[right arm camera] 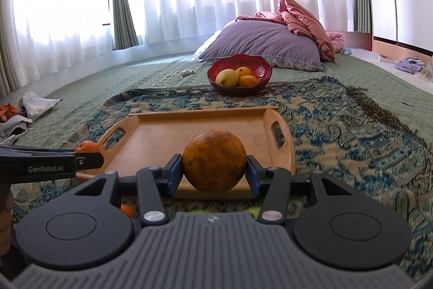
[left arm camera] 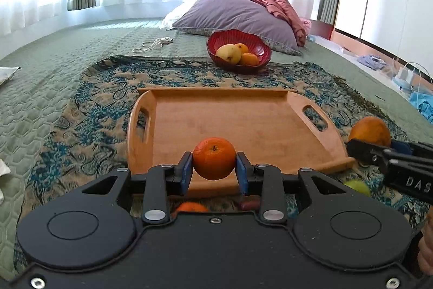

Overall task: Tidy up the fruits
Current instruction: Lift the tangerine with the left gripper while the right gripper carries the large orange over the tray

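My left gripper (left arm camera: pixel 214 167) is shut on a small tangerine (left arm camera: pixel 214 157) and holds it over the near edge of the wooden tray (left arm camera: pixel 230 123). My right gripper (right arm camera: pixel 213 172) is shut on a large mottled orange (right arm camera: pixel 214 164) over the near edge of the same tray (right arm camera: pixel 189 137). The right gripper with its orange (left arm camera: pixel 369 130) shows at the right of the left wrist view. The left gripper with its tangerine (right arm camera: pixel 86 146) shows at the left of the right wrist view. A red bowl (left arm camera: pixel 259 45) beyond the tray holds a yellow pear (left arm camera: pixel 228 54) and two oranges.
Loose fruit lies on the patterned cloth under the grippers: an orange (left arm camera: pixel 190 207), a green fruit (left arm camera: pixel 357 187), a dark red piece (left arm camera: pixel 247 205). A purple pillow (left arm camera: pixel 238 14) and a pink blanket lie behind the bowl. A white cable (left arm camera: pixel 154 42) lies on the green bedspread.
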`<state>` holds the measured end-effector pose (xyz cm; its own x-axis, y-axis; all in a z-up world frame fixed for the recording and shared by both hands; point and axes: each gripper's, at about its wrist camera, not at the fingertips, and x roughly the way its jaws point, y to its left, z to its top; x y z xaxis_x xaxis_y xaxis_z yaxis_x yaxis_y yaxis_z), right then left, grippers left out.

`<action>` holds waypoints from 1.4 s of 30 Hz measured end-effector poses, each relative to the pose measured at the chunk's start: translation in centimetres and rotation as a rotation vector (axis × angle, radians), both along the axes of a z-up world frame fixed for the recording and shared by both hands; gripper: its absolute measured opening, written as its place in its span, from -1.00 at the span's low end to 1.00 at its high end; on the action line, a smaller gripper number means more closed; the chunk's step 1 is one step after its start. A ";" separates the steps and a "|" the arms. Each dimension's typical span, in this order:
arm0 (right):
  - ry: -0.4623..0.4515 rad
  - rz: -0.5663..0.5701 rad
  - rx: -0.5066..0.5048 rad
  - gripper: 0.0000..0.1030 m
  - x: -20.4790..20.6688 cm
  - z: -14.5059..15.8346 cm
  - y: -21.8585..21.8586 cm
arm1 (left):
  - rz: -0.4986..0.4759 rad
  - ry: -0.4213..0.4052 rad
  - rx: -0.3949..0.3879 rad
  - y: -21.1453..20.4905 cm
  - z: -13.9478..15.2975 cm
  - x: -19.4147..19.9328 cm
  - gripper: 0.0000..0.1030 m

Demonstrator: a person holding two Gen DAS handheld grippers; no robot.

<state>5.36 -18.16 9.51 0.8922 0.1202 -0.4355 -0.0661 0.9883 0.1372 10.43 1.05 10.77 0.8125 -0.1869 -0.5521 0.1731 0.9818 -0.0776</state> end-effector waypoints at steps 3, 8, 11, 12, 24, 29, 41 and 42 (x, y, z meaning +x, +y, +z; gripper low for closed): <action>0.007 0.002 0.007 0.03 1.4 0.7 -0.5 | 0.004 0.011 -0.004 0.1 0.4 1.6 -0.38; 0.035 0.004 0.015 0.03 4.6 1.5 -1.3 | 0.019 0.057 -0.012 0.4 0.3 5.1 -0.38; 0.077 0.004 0.048 0.03 6.8 1.5 -2.1 | 0.030 0.085 -0.015 0.6 0.1 7.2 -0.38; 0.094 0.007 0.057 0.03 7.7 1.4 -2.3 | 0.029 0.093 -0.013 0.6 -0.1 8.0 -0.38; 0.270 0.020 0.051 0.03 14.6 -1.8 -2.3 | 0.049 0.205 0.045 0.0 -3.6 13.7 -0.38; 0.300 0.014 0.028 0.03 16.6 -2.7 -1.8 | 0.052 0.232 0.062 -0.1 -4.3 15.9 -0.38; 0.339 -0.020 0.066 0.03 19.0 -4.9 -1.5 | 0.074 0.266 0.047 0.6 -5.7 18.1 -0.38; 0.339 -0.021 0.059 0.03 19.1 -5.0 -1.4 | 0.079 0.262 0.043 0.7 -5.7 18.1 -0.38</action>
<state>24.48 -19.52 4.53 0.7007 0.1372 -0.7001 0.0130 0.9787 0.2048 28.52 1.70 5.05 0.6517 -0.1005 -0.7517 0.0754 0.9949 -0.0677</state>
